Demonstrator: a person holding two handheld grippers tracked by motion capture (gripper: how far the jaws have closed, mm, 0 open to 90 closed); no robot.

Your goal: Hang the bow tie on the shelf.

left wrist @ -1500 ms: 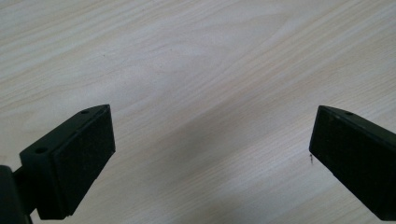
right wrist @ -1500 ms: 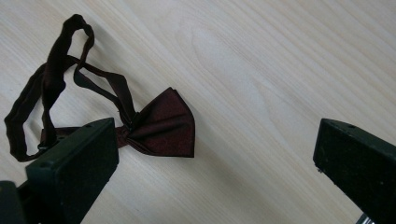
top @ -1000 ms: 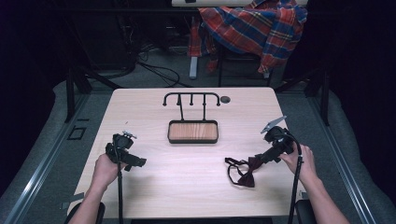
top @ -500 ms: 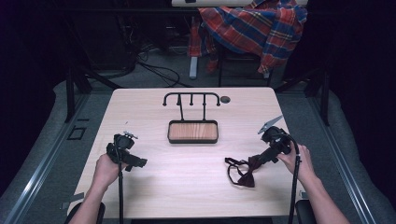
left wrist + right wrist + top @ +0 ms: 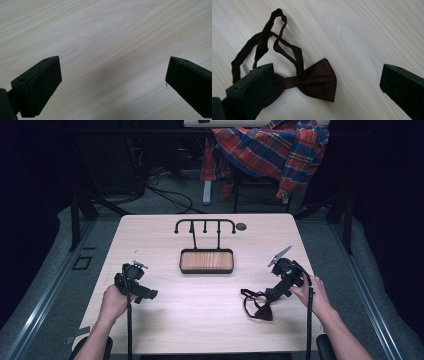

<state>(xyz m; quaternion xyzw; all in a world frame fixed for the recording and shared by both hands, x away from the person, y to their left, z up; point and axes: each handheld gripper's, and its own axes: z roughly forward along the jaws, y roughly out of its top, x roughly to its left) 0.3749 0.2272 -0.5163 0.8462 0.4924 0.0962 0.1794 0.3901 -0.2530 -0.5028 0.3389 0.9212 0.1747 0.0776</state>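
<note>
A dark red bow tie (image 5: pixel 262 310) with a looped strap (image 5: pixel 248 296) lies flat on the pale wooden table (image 5: pixel 200 320), front right. My right gripper (image 5: pixel 271 295) hovers just over it, jaws wide open. In the right gripper view the bow tie (image 5: pixel 318 78) sits between the jaws, its left wing hidden behind the left jaw, and the strap (image 5: pixel 265 40) curls away above; the right gripper (image 5: pixel 325 72) holds nothing. My left gripper (image 5: pixel 149 294) is at the front left, and in its own view the left gripper (image 5: pixel 112 65) stands open over bare wood.
A black hook rack (image 5: pixel 205 223) rises from a wood-bottomed tray (image 5: pixel 206 261) at the table's middle back. A small dark grommet (image 5: pixel 241 226) sits beside it. A plaid shirt (image 5: pixel 275 145) hangs on a chair beyond the far edge.
My right gripper has shifted slightly left and toward the bow tie. The left gripper and the bow tie have stayed in place.
</note>
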